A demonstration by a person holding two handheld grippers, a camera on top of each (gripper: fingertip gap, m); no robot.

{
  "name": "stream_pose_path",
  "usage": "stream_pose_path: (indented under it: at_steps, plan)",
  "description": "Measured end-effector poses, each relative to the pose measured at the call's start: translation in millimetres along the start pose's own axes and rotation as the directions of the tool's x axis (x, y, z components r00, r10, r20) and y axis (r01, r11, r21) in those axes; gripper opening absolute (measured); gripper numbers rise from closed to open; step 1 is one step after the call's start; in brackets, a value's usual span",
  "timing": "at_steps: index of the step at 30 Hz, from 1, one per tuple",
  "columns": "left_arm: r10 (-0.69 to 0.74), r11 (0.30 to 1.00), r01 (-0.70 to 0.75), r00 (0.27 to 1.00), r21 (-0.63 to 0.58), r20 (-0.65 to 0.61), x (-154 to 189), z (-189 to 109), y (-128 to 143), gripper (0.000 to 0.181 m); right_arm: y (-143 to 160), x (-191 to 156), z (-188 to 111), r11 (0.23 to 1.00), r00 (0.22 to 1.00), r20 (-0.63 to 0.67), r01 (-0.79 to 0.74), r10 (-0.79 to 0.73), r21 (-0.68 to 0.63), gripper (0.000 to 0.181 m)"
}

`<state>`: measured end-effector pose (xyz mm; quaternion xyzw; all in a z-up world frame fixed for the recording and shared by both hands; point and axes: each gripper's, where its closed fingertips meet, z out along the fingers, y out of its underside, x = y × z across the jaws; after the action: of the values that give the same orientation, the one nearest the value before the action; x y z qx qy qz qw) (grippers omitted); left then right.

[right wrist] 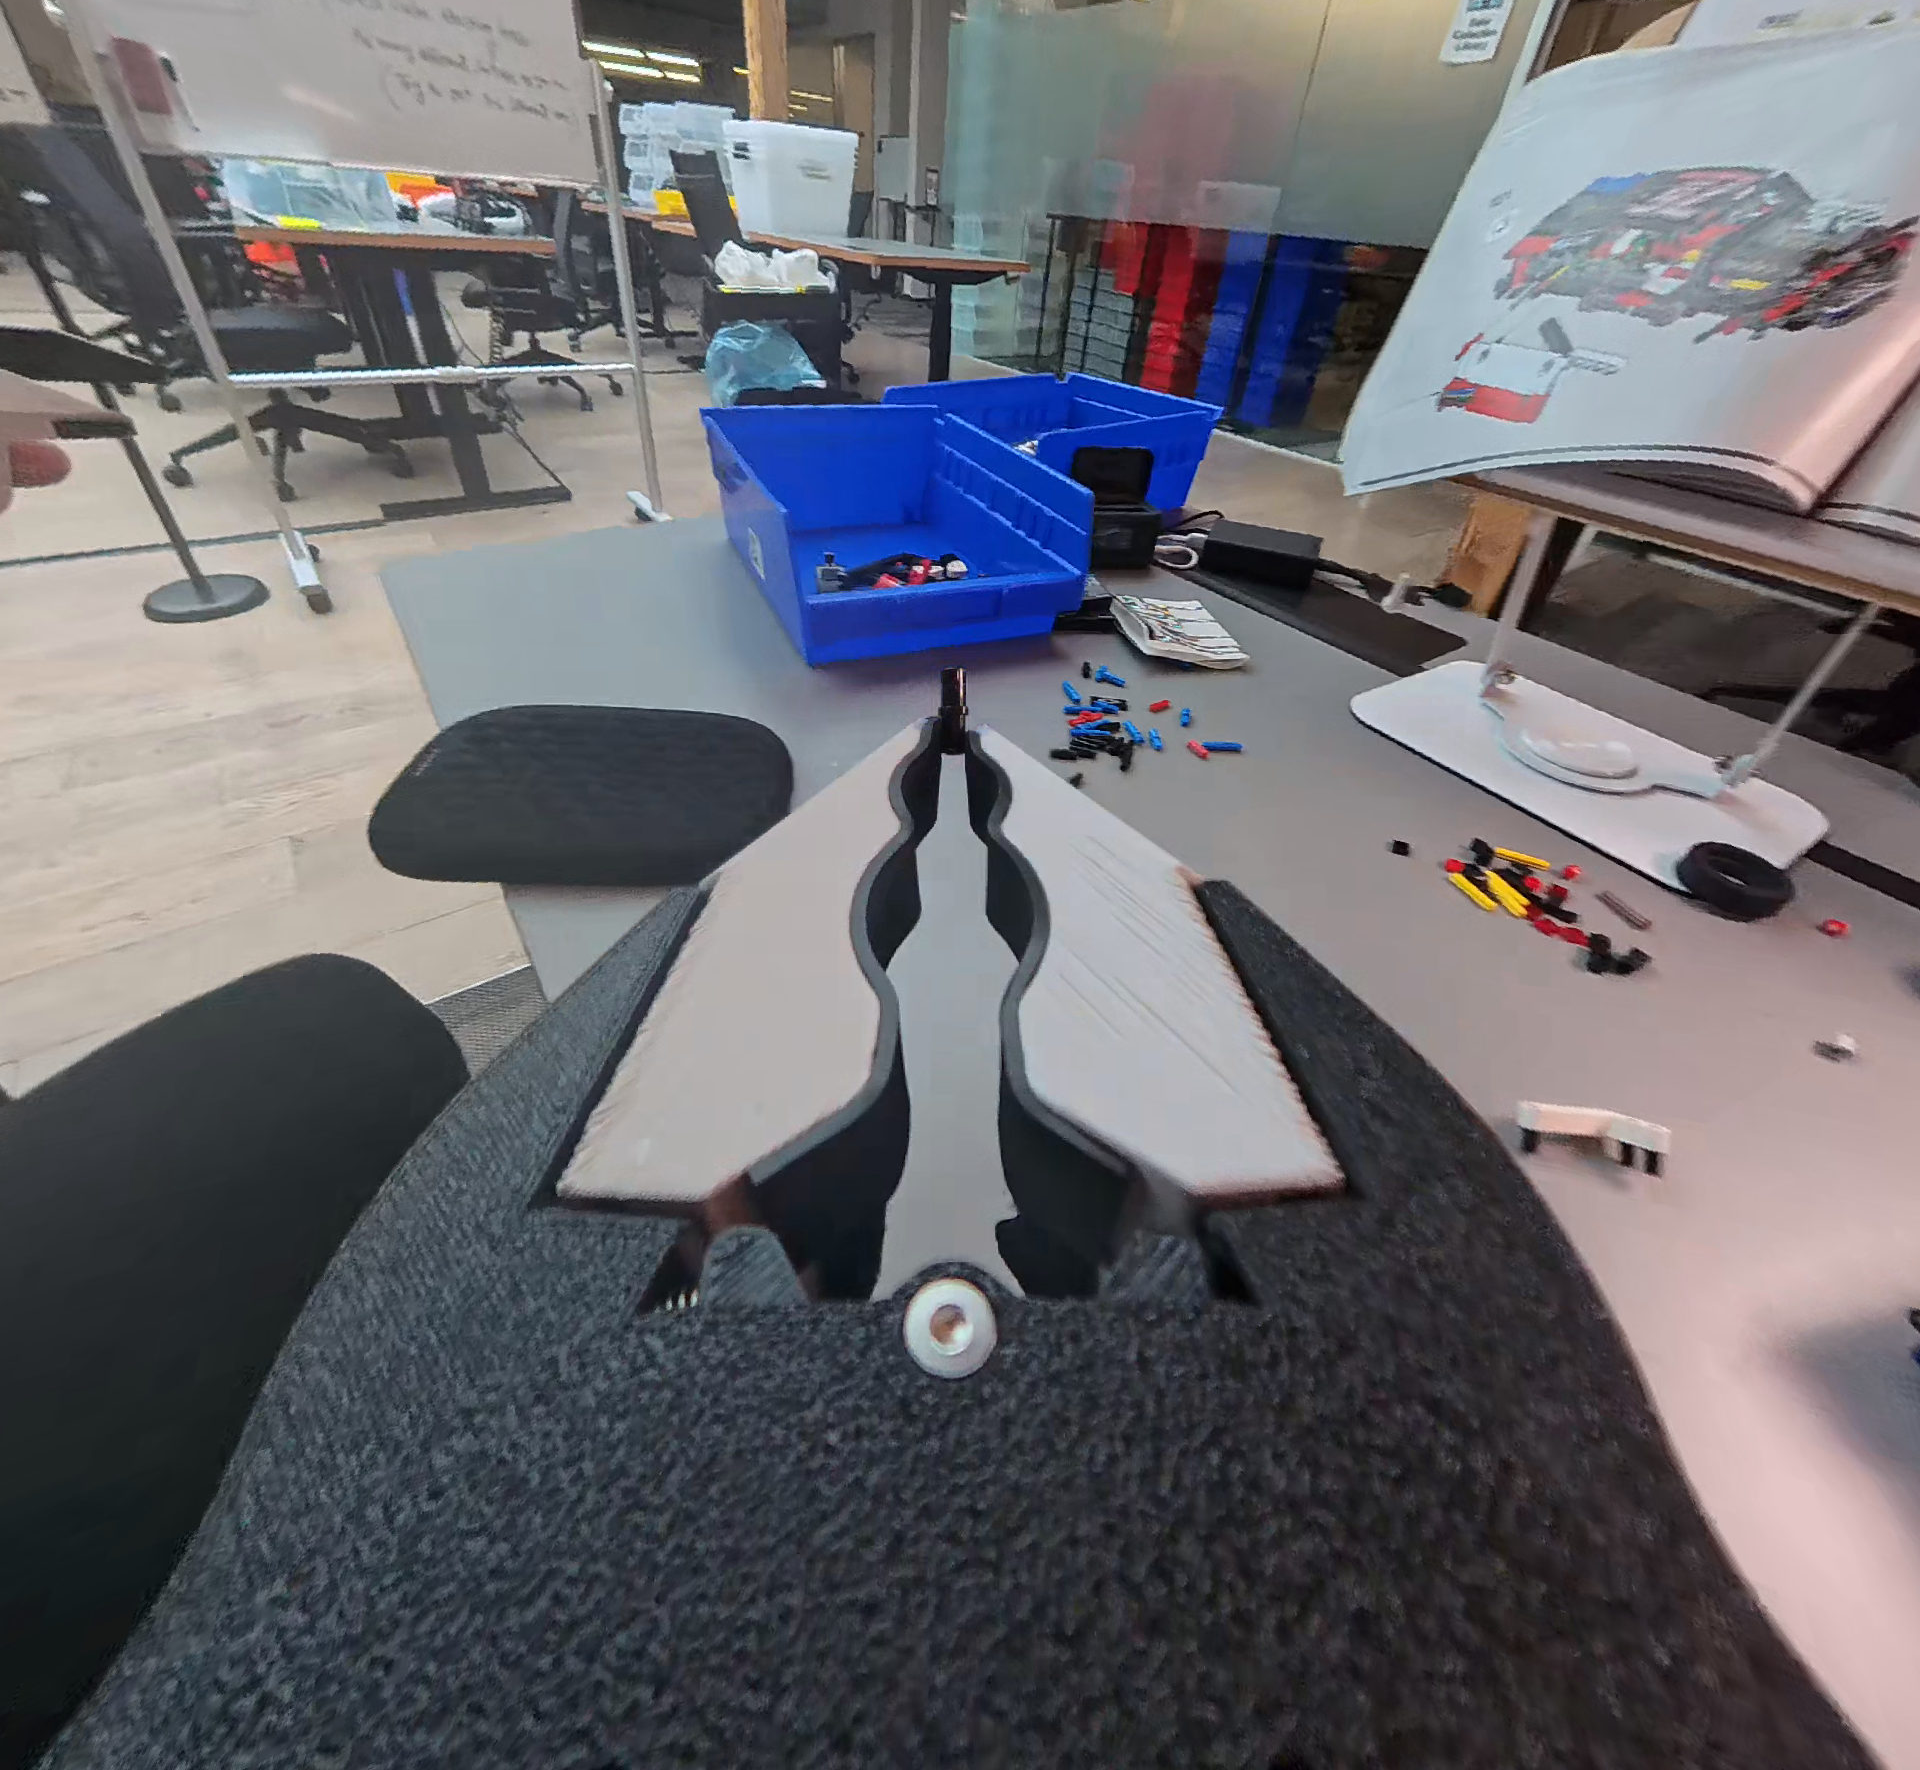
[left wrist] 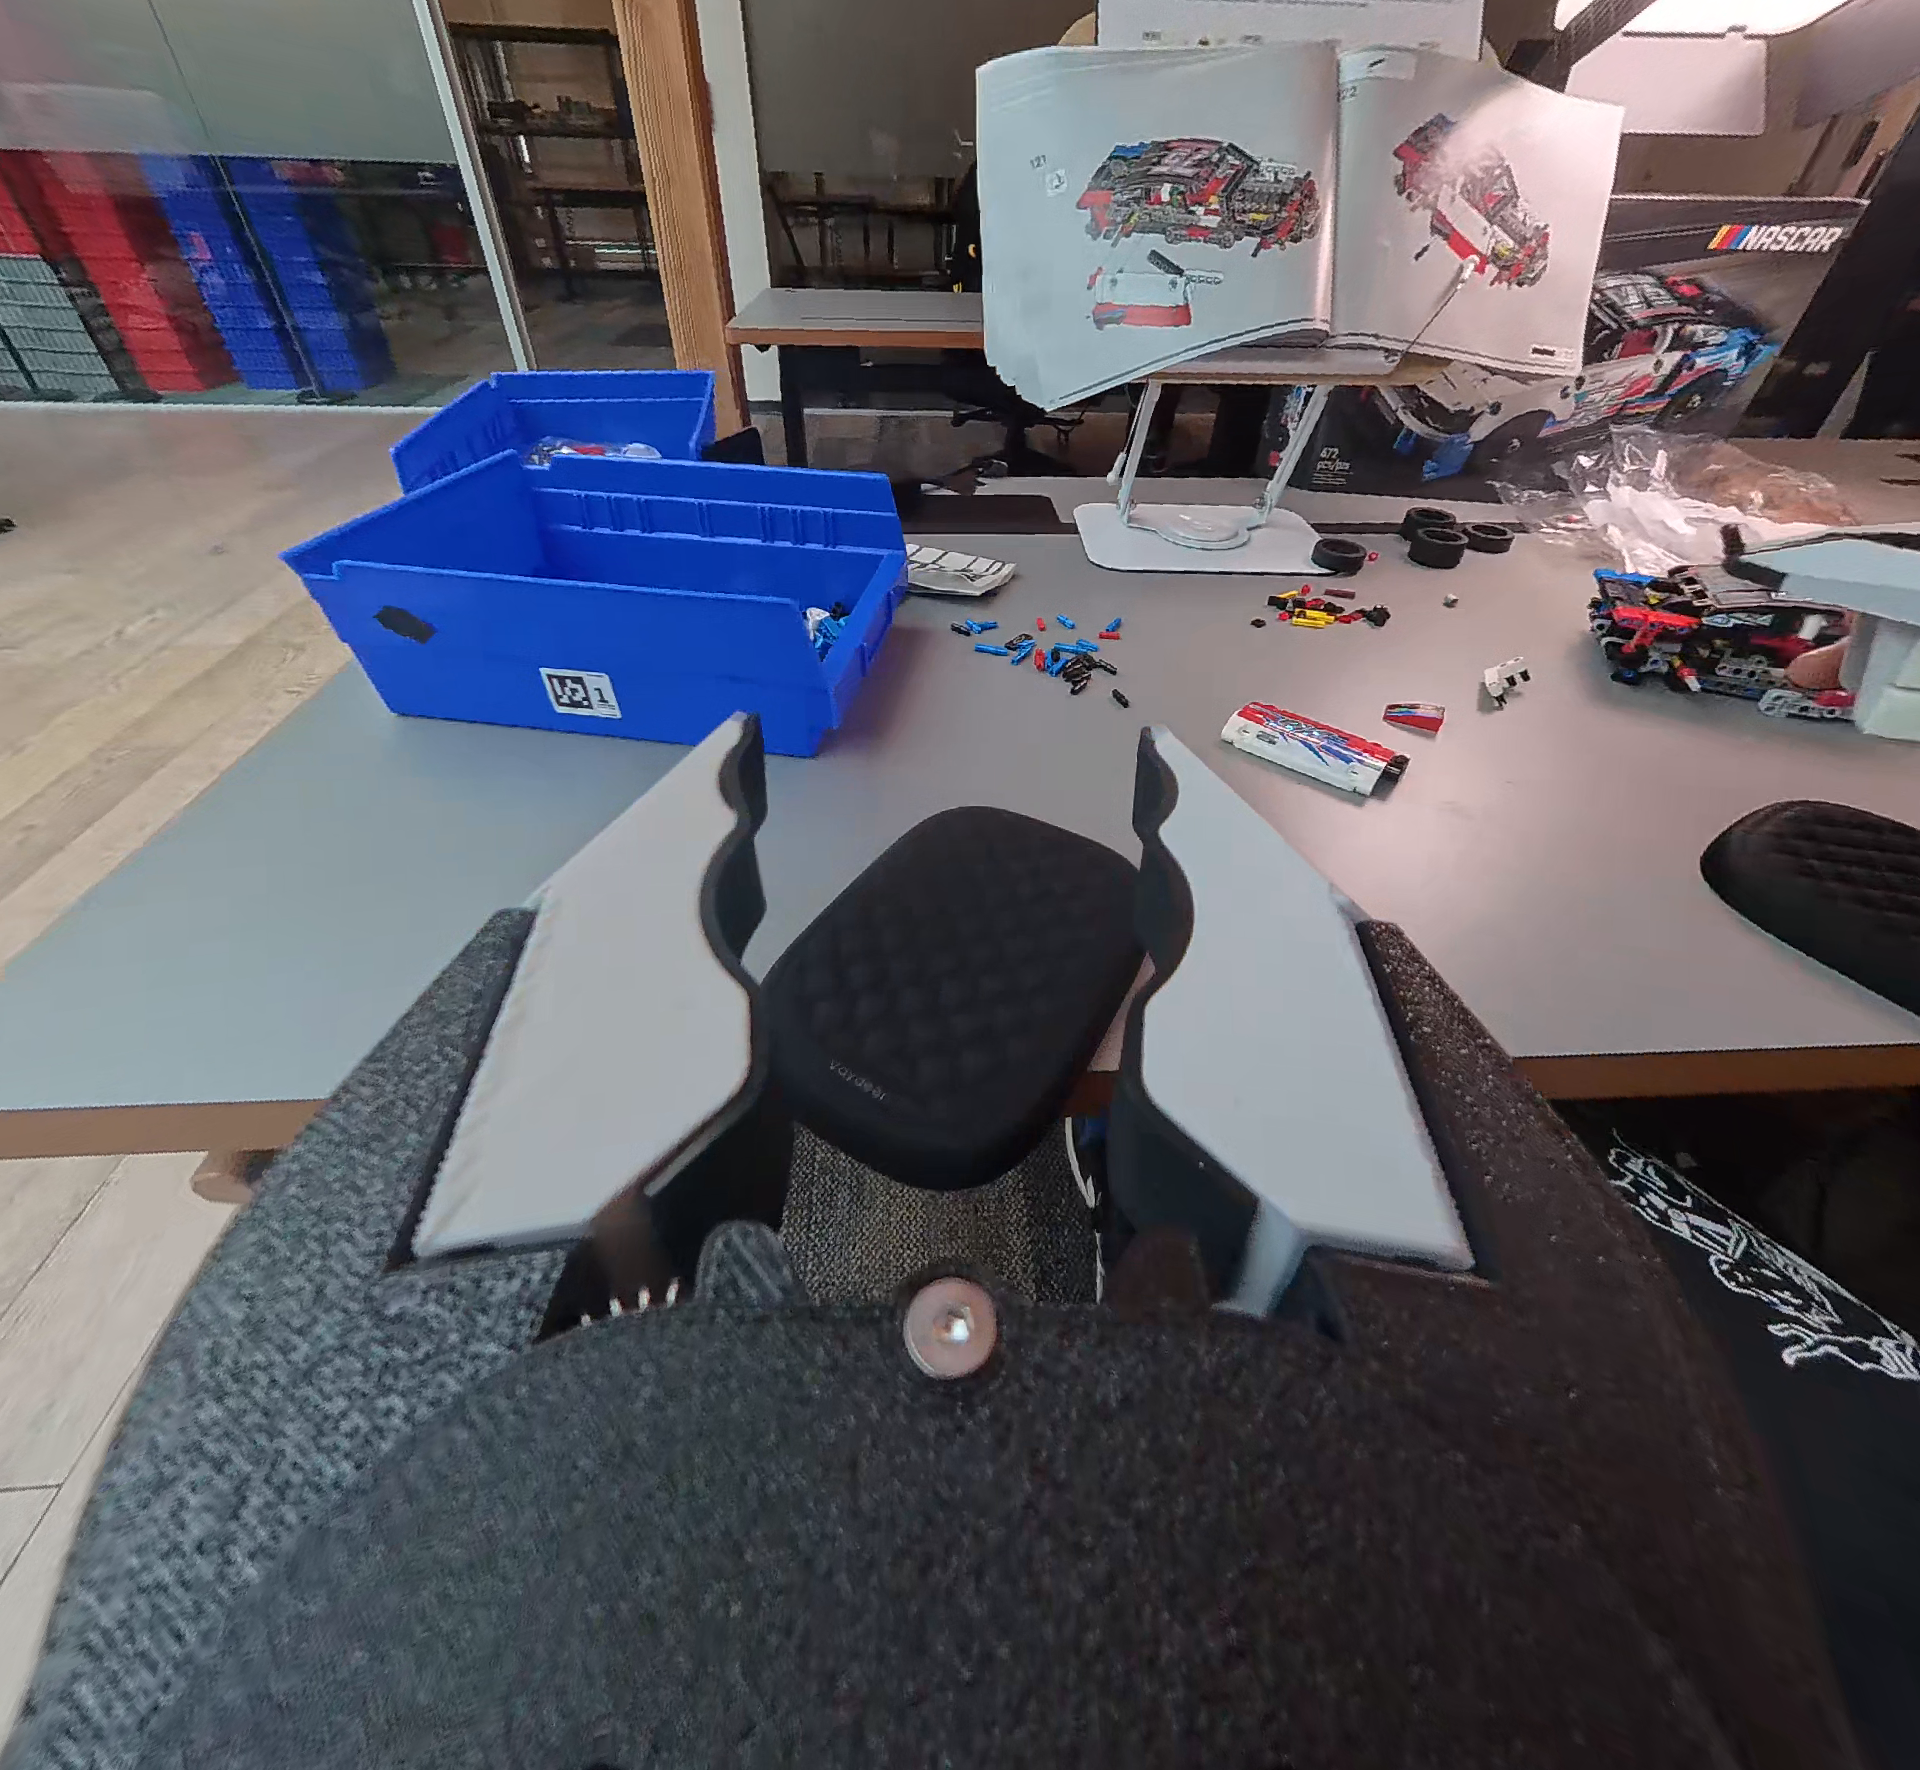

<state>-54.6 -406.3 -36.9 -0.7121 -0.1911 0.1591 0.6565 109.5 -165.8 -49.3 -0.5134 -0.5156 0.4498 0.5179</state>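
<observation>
Left wrist view: low at the bench (left wrist: 312, 941) near edge, facing across it, blue bin (left wrist: 613, 619) ahead-left, fairly close. Right wrist view: right of that bin (right wrist: 894, 525), angled toward it, farther off. Both share bin, scattered pins, manual stand.

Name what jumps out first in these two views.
The right gripper is shut on a small black pin above the grey table. The left gripper hangs open over a black cushioned pad. Behind stand a blue bin and an open instruction booklet.
</observation>
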Motion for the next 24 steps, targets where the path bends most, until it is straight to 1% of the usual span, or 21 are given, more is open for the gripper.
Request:
stream_pose_path:
  at_steps: [2, 4, 6, 9, 11, 13, 15, 18, 21, 24]
  plan:
    - [-0.010, 1.000, 0.010, 1.000, -0.012, -0.010, 3.8, 18.6, 8.2, 0.070, 7.5, 18.0, -12.6, 1.000, 0.999, -0.046, 0.003, -0.003, -0.014, 0.004]
    - [0.002, 0.999, -0.003, 1.000, -0.036, -0.024, 7.5, 42.3, 20.5, 0.070, 16.7, 36.2, -22.1, 1.000, 0.997, -0.080, -0.013, 0.011, -0.024, 0.004]
    - [0.021, 0.998, -0.024, 0.999, -0.057, -0.044, 10.2, 68.0, 32.8, 0.071, 27.4, 56.2, -28.0, 0.999, 0.992, -0.128, 0.000, -0.007, -0.052, 0.004]
    - [0.022, 0.997, -0.029, 0.995, -0.071, -0.097, 11.9, 107.7, 45.8, 0.072, 36.4, 82.9, -29.4, 0.998, 0.985, -0.171, -0.013, 0.003, -0.056, 0.004]
    - [0.026, 0.998, -0.033, 0.992, -0.053, -0.126, 8.8, 133.9, 45.4, 0.072, 39.7, 100.2, -24.0, 0.999, 0.982, -0.189, -0.010, 0.001, -0.049, 0.004]
    - [0.032, 0.999, -0.034, 0.990, -0.008, -0.138, 1.7, 158.5, 33.6, 0.070, 39.9, 118.0, -13.8, 0.999, 0.979, -0.203, -0.001, -0.009, -0.047, 0.004]
    - [0.008, 0.999, 0.000, 0.987, 0.052, -0.161, -5.1, 180.3, 11.0, 0.068, 31.6, 133.0, -1.8, 1.000, 0.978, -0.206, 0.010, -0.014, -0.024, 0.004]
    - [-0.003, 0.995, 0.023, 0.981, 0.100, -0.196, -11.8, 206.3, -27.2, 0.070, 10.6, 147.5, 9.6, 0.999, 0.978, -0.207, 0.037, -0.034, 0.012, 0.004]
    - [0.027, 0.992, 0.001, 0.974, 0.125, -0.223, -15.2, 218.6, -59.1, 0.070, -4.4, 155.7, 5.9, 0.997, 0.973, -0.221, 0.074, -0.069, 0.015, 0.004]
    - [0.069, 0.993, -0.041, 0.961, 0.109, -0.269, -21.2, 219.5, -73.2, 0.070, -3.3, 160.1, -2.1, 0.997, 0.965, -0.252, 0.072, -0.068, 0.004, 0.004]
